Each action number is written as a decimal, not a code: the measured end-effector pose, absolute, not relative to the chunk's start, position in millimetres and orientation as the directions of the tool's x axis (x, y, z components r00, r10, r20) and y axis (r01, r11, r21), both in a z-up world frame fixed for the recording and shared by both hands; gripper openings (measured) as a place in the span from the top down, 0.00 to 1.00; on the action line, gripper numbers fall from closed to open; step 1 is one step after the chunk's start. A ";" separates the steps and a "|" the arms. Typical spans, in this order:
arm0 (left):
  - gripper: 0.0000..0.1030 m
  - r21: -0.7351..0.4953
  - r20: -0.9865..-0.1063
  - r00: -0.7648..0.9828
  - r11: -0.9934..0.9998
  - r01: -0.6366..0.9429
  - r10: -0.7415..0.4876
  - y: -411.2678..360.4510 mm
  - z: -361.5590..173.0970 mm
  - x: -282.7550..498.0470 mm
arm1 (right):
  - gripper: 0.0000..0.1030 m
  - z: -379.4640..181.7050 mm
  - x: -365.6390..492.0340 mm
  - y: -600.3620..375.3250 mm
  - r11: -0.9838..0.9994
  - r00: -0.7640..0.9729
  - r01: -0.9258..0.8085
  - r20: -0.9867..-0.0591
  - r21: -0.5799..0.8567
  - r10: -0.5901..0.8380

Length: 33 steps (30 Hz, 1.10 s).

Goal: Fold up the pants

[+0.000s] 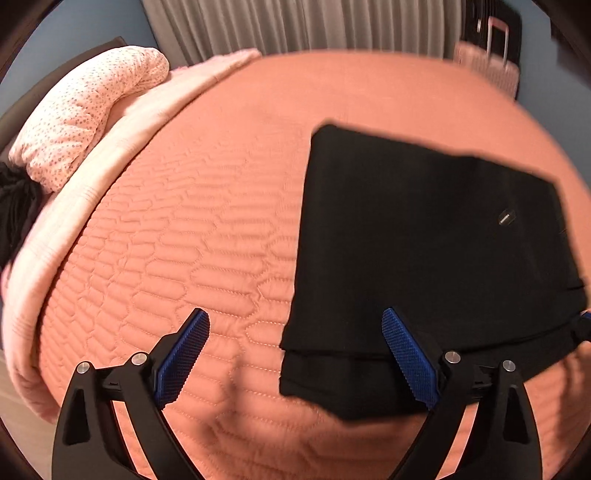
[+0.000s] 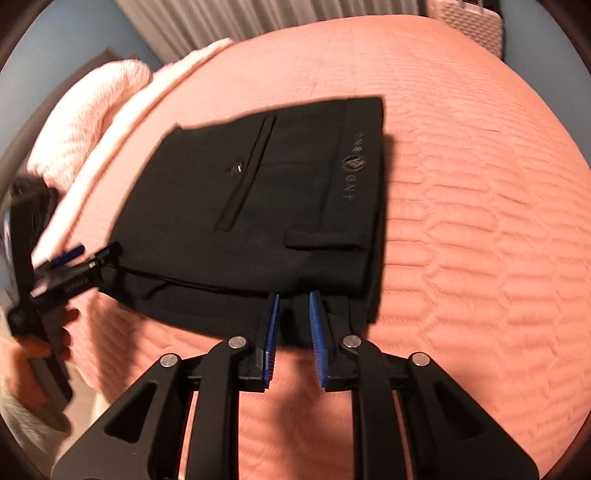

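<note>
Left jaws: your left gripper [image 1: 295, 354] has its blue ribbed pads spread wide, nothing between them; the near left corner of the pants lies under the gap, and the right pad [image 1: 410, 358] sits over the black cloth without pinching it.
Right jaws: your right gripper [image 2: 293, 339] has its blue pads drawn close with a narrow slot between them; the tips reach the near edge of the pants, but whether cloth is actually pinched there you cannot tell, as the edge is dark and blurred.
Pants: the folded black fabric pants [image 1: 424, 240] lie flat as a stacked rectangle, layered edges showing along the near side; a slit pocket with a small metal tag, a belt loop and a grey printed logo [image 2: 351, 166] face up.
Bed: the pants rest on the salmon-orange quilted bedspread [image 1: 203, 240], toward its near side.
Left hand: in the right wrist view your hand [image 2: 40, 343] holds the left gripper's black handle just beside the left edge of the pants.
Further out: a pale pink folded blanket [image 1: 122, 147] and a pink dotted pillow [image 1: 85, 110] lie at the left end of the bed; a grey pleated curtain [image 1: 295, 26] and a pink ribbed suitcase [image 1: 491, 66] stand beyond it.
</note>
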<state>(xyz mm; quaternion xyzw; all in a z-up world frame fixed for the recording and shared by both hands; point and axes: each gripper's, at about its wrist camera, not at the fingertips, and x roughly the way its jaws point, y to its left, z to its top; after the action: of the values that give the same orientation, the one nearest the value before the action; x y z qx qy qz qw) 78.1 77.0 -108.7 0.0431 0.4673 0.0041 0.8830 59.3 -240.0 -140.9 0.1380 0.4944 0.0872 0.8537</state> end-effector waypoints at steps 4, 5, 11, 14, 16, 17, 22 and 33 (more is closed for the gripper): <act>0.09 -0.061 -0.825 0.554 0.993 0.099 -0.106 89.8 -89.6 78.7 | 0.51 -119.8 60.3 -268.4 0.944 0.530 0.034 -0.806 0.329 0.262; 0.09 -0.094 -0.826 0.546 0.989 0.116 -0.142 91.3 -83.2 83.2 | 0.51 -116.1 60.8 -272.8 0.947 0.537 0.037 -0.806 0.318 0.250; 0.09 -0.050 -0.814 0.567 0.989 0.142 -0.123 59.4 -59.3 84.7 | 0.37 -83.4 68.0 -230.6 0.986 0.589 -0.060 -0.793 0.153 0.159; 0.09 -0.039 -0.823 0.557 0.990 0.134 -0.108 46.7 -70.7 83.9 | 0.31 -86.8 97.4 -191.2 0.973 0.578 -0.141 -0.783 0.181 0.229; 0.09 -0.030 -0.850 0.519 0.992 0.123 -0.089 46.1 -89.5 82.9 | 0.33 -89.8 134.4 -169.2 0.960 0.565 -0.192 -0.777 0.204 0.278; 0.09 -0.012 -0.860 0.506 0.993 0.115 -0.069 46.4 -99.9 80.6 | 0.36 -94.3 155.8 -158.5 0.956 0.544 -0.201 -0.787 0.214 0.291; 0.08 -0.045 -0.901 0.431 0.998 0.043 -0.059 66.0 -137.5 75.2 | 0.51 -130.5 235.1 -105.5 0.922 0.425 -0.305 -0.831 0.241 0.358; 0.09 0.000 -0.833 0.551 0.994 0.109 -0.060 61.7 -104.6 69.7 | 0.75 -156.8 250.7 -147.2 0.951 0.418 -0.281 -0.876 0.126 0.240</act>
<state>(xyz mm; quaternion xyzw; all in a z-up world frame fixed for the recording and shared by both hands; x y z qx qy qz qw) 69.7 61.7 -104.6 0.0259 0.4715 -0.0479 0.8802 250.7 -147.2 -156.8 -0.0200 0.5169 0.1548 0.8417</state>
